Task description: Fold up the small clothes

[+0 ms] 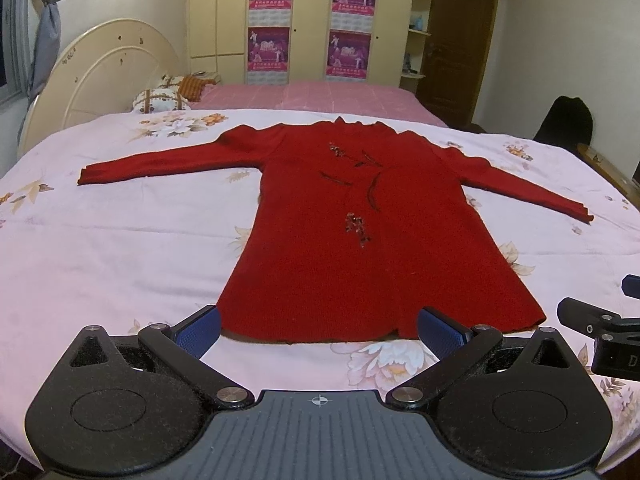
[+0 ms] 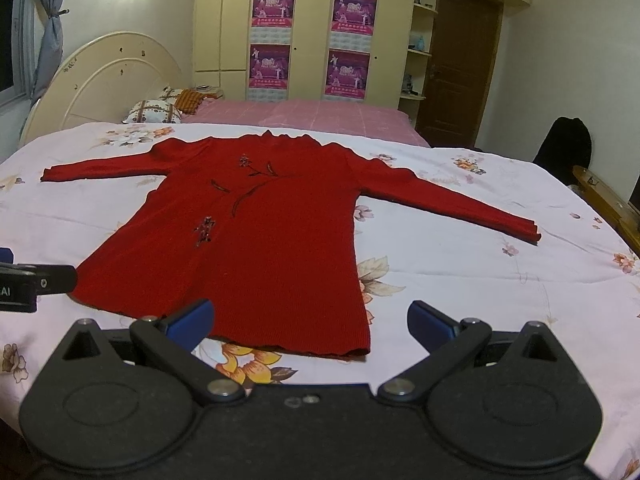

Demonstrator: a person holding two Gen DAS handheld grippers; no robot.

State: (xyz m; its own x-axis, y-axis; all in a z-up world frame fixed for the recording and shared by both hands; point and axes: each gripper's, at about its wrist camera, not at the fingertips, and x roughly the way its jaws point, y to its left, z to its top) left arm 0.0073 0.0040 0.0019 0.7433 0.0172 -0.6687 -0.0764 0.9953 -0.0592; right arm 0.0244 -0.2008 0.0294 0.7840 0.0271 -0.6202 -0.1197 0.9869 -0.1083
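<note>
A red long-sleeved knit sweater [image 1: 340,216] with dark embroidery lies flat, front up, on a floral bedsheet [image 1: 120,248], both sleeves spread out, hem toward me. My left gripper [image 1: 320,326] is open and empty, its blue pads just before the hem, a little above the sheet. The sweater also shows in the right wrist view [image 2: 256,232]. My right gripper [image 2: 310,320] is open and empty at the hem's right part. Each gripper shows at the edge of the other's view: the right one [image 1: 600,328], the left one [image 2: 36,280].
The sheet [image 2: 480,272] covers a wide flat surface. Behind it are a pink bed [image 1: 312,96], pillows [image 1: 164,98], a cream headboard [image 1: 100,72], a wardrobe with posters [image 1: 308,20] and a brown door [image 1: 460,44]. A dark chair [image 1: 566,120] stands at the right.
</note>
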